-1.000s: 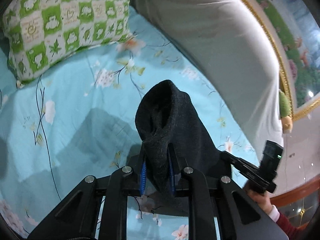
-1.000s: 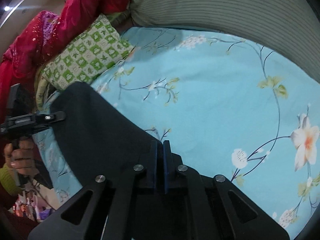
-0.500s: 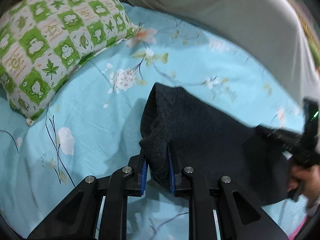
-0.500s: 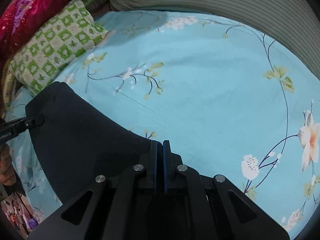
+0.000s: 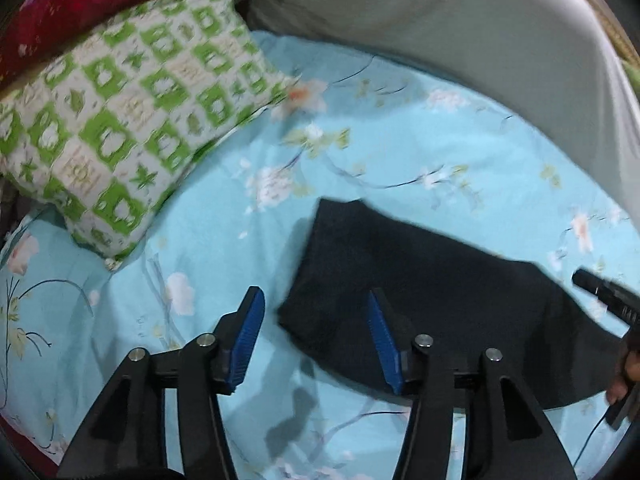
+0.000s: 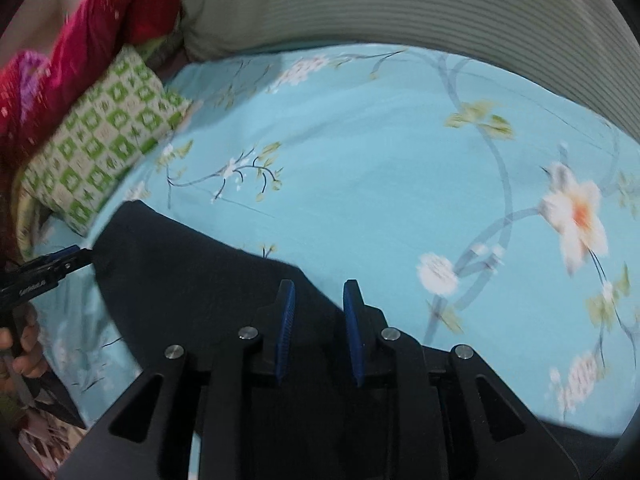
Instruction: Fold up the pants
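Note:
The dark pants lie flat on the blue floral bedsheet, folded into a long strip. My left gripper is open just above the pants' left end, holding nothing. In the right wrist view the pants spread from the left to under my right gripper, which is open over their near edge. The right gripper's tip shows at the right edge of the left wrist view. The left gripper's tip shows at the pants' far left corner in the right wrist view.
A green-and-white checked pillow lies at the upper left of the bed. A red blanket is piled behind it. A grey striped cushion runs along the far side of the bed.
Both grippers have opened and let go of the pants. The pants came down from the air and now lie flat on the sheet.

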Tool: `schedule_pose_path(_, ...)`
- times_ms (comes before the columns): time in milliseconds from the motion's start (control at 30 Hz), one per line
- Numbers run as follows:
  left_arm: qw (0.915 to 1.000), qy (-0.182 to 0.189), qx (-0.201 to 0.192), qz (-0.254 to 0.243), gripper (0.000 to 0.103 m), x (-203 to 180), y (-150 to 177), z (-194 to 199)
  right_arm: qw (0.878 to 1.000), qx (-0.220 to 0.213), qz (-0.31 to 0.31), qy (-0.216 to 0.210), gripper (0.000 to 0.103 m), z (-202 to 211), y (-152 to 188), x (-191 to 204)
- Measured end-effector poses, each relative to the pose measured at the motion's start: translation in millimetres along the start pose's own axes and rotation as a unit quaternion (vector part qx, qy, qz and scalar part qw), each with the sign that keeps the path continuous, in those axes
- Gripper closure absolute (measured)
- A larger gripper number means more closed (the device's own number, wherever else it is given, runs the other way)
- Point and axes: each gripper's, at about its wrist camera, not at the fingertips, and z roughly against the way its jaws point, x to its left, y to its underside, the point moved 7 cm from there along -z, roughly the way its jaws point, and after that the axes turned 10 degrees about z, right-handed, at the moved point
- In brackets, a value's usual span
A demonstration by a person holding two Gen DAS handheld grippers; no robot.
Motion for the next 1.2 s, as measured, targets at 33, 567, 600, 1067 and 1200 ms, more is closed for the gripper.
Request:
schedule_pose_path(33, 1.0000, 0.007, 0.002, -0.002, 0.044, -6, 0, 1, 1.000, -0.006, -0.010, -0.003, 0.073, 11, 6, -4)
schedule_pose_path(567, 0.9624, 0.155, 0.104, -0.197, 0.040, -231, 81, -8, 0.978, -0.029, -0.199, 0.046, 0.055, 112, 142, -89)
schedule_pose_path(600, 0.9589, 0.160, 0.110, -0.207, 0.040, -241, 88, -7, 0.975, -0.035, -0.212, 0.054, 0.055, 121, 151, -94)
schedule_pose_path(1067, 0.8794, 0.224, 0.181, -0.379, 0.036, -407, 175, -7, 0.919, -0.075, -0.375, 0.099, 0.047, 176, 246, -160)
schedule_pose_path(1200, 0.8553, 0.238, 0.200, -0.414, 0.035, -446, 196, -11, 0.900, -0.089, -0.414, 0.103, 0.047, 183, 264, -176)
